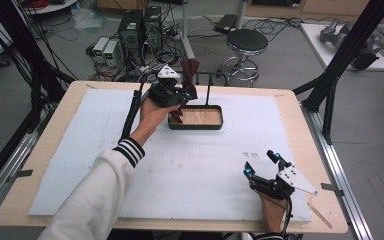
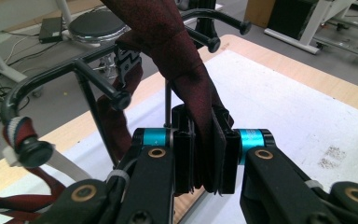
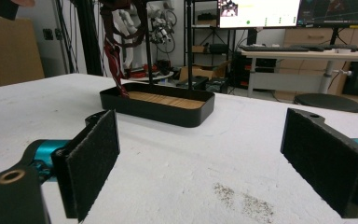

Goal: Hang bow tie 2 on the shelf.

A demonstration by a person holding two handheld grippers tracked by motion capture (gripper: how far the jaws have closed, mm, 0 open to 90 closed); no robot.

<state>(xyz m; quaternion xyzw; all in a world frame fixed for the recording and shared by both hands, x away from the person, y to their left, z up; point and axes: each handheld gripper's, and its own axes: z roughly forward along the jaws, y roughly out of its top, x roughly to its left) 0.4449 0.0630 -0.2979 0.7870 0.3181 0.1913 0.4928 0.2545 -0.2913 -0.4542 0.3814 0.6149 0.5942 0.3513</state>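
Observation:
A dark red tie hangs over a black rack whose post rises from a black tray with a wooden floor at the back middle of the mat. My left gripper is above the tray's left end, shut on the tie. In the left gripper view the tie runs down between the closed pads of the left gripper, beside the rack's arms. My right gripper rests open near the front right; the right gripper view has it facing the tray with nothing between its pads.
A white foam mat covers the wooden table. A second striped tie hangs on a rack arm at the left. Behind the table stand a stool and computer towers. Black frame struts rise at the right.

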